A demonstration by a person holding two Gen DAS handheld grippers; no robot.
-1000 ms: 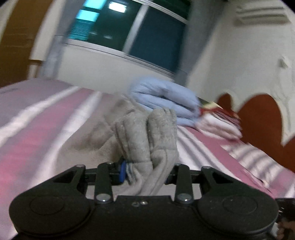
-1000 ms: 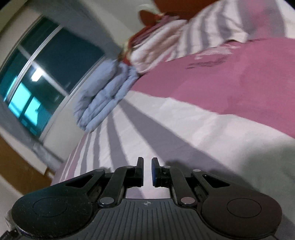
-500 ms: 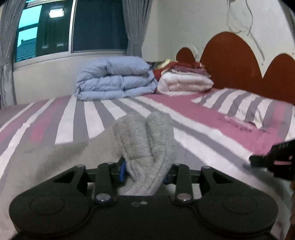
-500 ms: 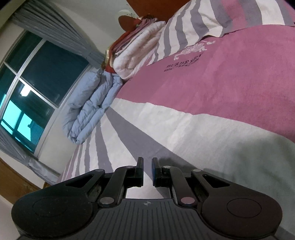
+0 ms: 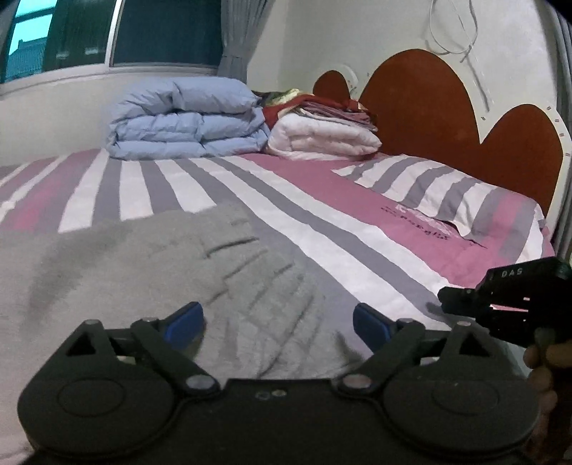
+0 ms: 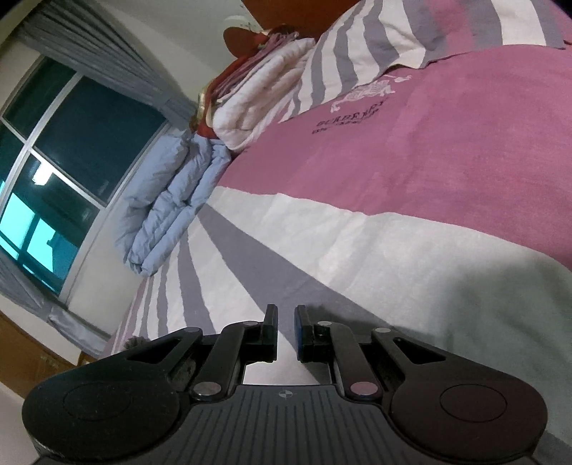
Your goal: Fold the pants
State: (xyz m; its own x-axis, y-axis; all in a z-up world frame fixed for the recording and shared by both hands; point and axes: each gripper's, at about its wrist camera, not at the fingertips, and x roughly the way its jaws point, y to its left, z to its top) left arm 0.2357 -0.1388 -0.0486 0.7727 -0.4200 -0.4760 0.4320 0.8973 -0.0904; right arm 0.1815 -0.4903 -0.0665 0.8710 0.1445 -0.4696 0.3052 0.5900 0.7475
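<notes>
The grey pants [image 5: 143, 272] lie spread flat on the striped bedcover [image 5: 321, 214], their ribbed end under my left gripper [image 5: 277, 322]. Its jaws are opening and stand wide. The blue pads [image 5: 184, 323] sit on either side of the ribbed cloth without pressing on it. My right gripper [image 6: 285, 322] is shut with nothing between its fingers and hovers low over the bedcover [image 6: 393, 229]. In the left wrist view the right gripper [image 5: 500, 297] shows at the right edge, held by a hand [image 5: 547, 361]. I cannot make out the pants in the right wrist view.
A folded blue duvet [image 5: 186, 118] and a folded white quilt [image 5: 321, 137] with red cloth on top are stacked at the far side of the bed. A striped pillow [image 5: 447, 189] lies by the red-brown headboard [image 5: 429, 107]. A window [image 5: 164, 32] is behind.
My left gripper swung round toward the headboard with the bunched grey cloth, then let go of it. The cloth now lies flat. The right gripper stayed shut and nearly still.
</notes>
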